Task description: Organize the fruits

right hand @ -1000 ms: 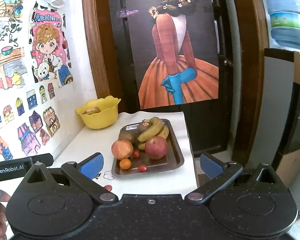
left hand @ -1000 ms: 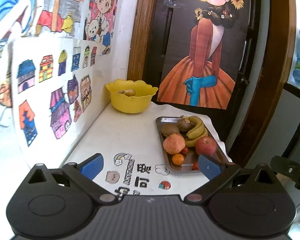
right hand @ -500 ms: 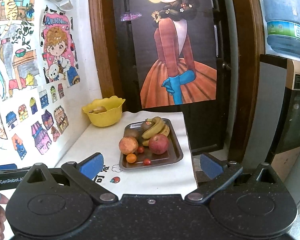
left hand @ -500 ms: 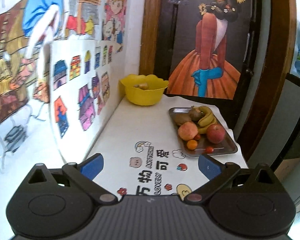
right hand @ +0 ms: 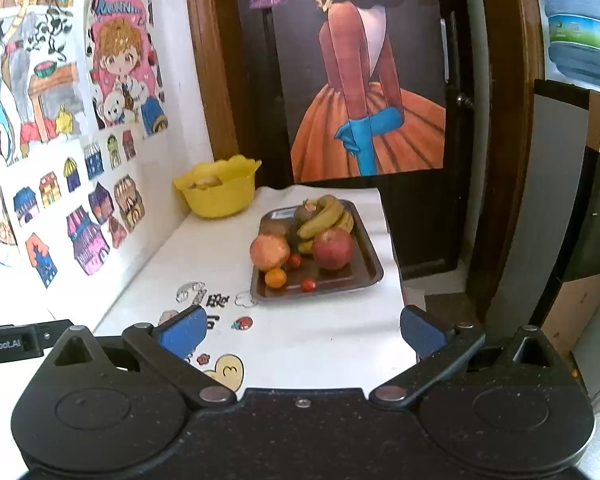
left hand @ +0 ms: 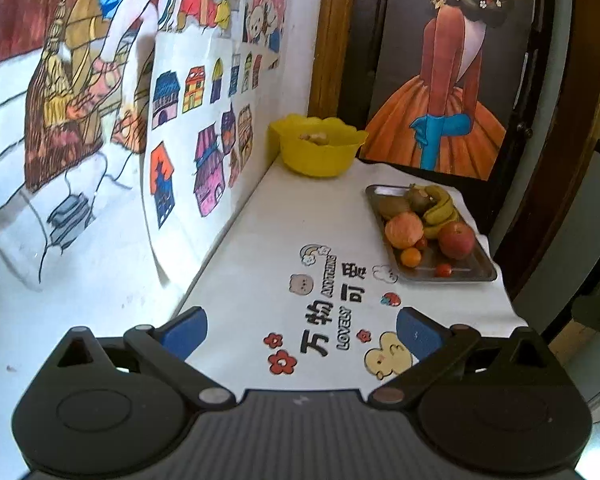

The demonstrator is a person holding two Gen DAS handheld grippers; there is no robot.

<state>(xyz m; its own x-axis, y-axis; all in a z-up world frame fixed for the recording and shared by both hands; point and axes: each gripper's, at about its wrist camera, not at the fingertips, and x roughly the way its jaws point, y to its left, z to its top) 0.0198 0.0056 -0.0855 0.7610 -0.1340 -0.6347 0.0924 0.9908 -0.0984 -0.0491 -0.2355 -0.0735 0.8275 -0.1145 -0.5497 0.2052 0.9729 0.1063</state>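
A metal tray (left hand: pixel 482 274) (right hand: pixel 374 268) on the white table holds a red apple (left hand: pixel 456 240) (right hand: pixel 333 249), an orange-red round fruit (left hand: pixel 403 230) (right hand: pixel 269 251), bananas (left hand: pixel 440 206) (right hand: pixel 324 214), kiwis (left hand: pixel 392 207), a small orange (right hand: pixel 275 278) and cherry tomatoes (right hand: pixel 308 285). A yellow bowl (left hand: pixel 320 154) (right hand: pixel 220 194) at the far left corner holds a brownish fruit (left hand: pixel 314 139). My left gripper (left hand: pixel 302 332) and right gripper (right hand: pixel 302 330) are both open and empty, held back over the table's near end.
A wall with drawings runs along the table's left side. A dark door with a poster stands behind the table. A water bottle (right hand: pixel 580 24) and a cabinet are to the right. The left gripper's body (right hand: pixel 16 344) shows at the right view's left edge.
Both grippers have pulled back from the tray and bowl; the left one also moved left and up, showing more printed tablecloth. Both stay open.
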